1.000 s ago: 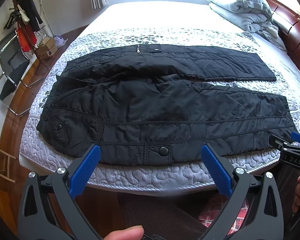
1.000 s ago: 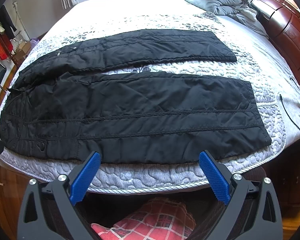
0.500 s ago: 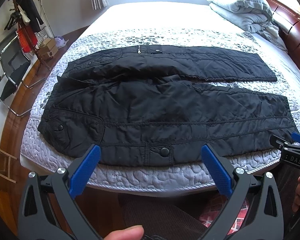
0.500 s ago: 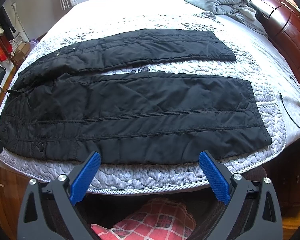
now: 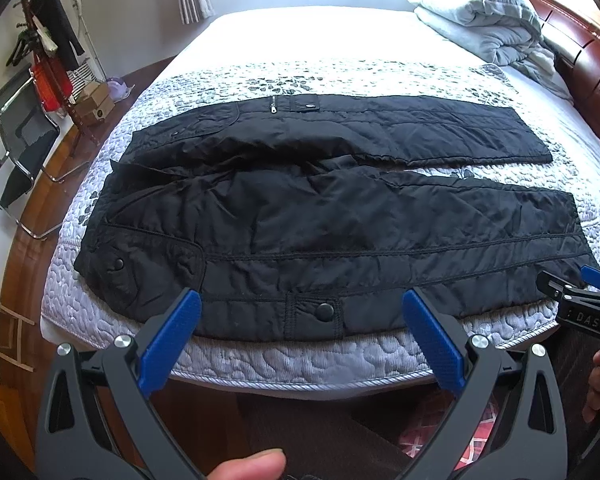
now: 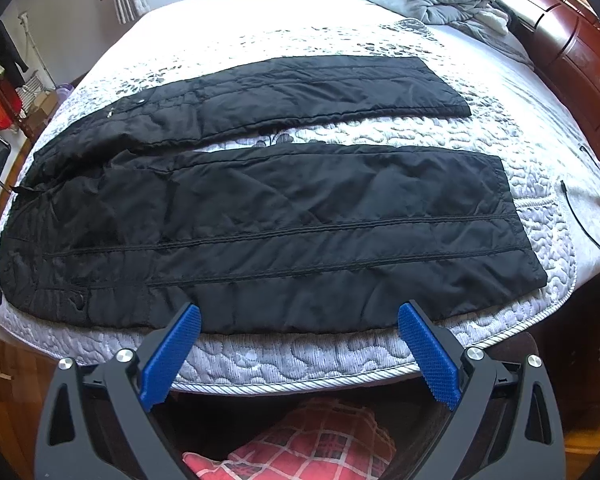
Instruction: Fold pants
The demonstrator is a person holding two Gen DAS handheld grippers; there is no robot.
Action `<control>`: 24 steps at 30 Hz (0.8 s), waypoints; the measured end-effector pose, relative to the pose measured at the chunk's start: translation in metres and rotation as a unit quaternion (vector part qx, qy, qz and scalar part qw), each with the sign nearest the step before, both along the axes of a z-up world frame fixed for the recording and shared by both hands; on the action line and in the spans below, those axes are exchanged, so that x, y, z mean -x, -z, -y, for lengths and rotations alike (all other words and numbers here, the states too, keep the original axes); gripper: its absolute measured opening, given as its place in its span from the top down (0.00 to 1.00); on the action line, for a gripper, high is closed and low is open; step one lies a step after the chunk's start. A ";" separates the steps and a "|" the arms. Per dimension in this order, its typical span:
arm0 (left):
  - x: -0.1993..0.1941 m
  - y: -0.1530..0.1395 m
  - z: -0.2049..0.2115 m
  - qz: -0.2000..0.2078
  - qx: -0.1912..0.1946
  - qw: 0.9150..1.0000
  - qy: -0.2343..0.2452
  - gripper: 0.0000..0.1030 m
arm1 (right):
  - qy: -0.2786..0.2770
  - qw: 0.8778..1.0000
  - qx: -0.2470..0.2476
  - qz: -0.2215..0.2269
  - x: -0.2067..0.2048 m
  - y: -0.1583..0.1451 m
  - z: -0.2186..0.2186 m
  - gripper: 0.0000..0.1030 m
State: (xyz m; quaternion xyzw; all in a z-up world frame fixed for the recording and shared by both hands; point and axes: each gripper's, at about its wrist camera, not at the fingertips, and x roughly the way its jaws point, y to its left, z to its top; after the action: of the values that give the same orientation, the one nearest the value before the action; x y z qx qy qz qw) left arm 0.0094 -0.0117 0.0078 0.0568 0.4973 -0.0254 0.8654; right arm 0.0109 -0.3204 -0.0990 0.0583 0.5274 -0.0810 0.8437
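Black quilted pants (image 5: 320,216) lie flat on the bed, waist to the left, both legs spread apart and running right. They also show in the right wrist view (image 6: 268,216). My left gripper (image 5: 300,304) is open and empty, just above the near edge of the pants by a snap pocket (image 5: 325,312). My right gripper (image 6: 298,318) is open and empty, at the near edge of the near leg. The right gripper also shows at the right edge of the left wrist view (image 5: 580,300).
The bed (image 5: 300,360) has a grey quilted cover with a corded front edge. A folded grey duvet (image 5: 480,16) lies at the far right by a dark wooden headboard (image 6: 572,48). A chair (image 5: 16,152) and coat rack stand left. A black cable (image 6: 584,220) lies at right.
Both grippers have crept slightly forward toward the near edge of the pants. The pants have not moved.
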 end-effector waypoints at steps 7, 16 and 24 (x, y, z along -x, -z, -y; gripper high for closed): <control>-0.003 -0.001 0.001 0.001 0.000 1.000 -0.001 0.02 | -0.001 1.000 0.000 0.000 0.000 0.000 0.001 0.03; -0.005 -0.002 0.004 0.003 -0.003 1.000 0.002 0.02 | 0.004 1.000 0.000 -0.002 -0.004 0.005 0.005 0.03; -0.006 -0.002 0.005 0.003 -0.004 1.000 0.004 0.02 | 0.004 1.000 0.000 -0.002 -0.004 0.005 0.005 0.03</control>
State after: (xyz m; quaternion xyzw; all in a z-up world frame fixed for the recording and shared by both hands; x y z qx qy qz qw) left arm 0.0157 -0.0168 0.0099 0.0624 0.4942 -0.0267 0.8667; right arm 0.0154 -0.3255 -0.1036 0.0604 0.5289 -0.0847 0.8423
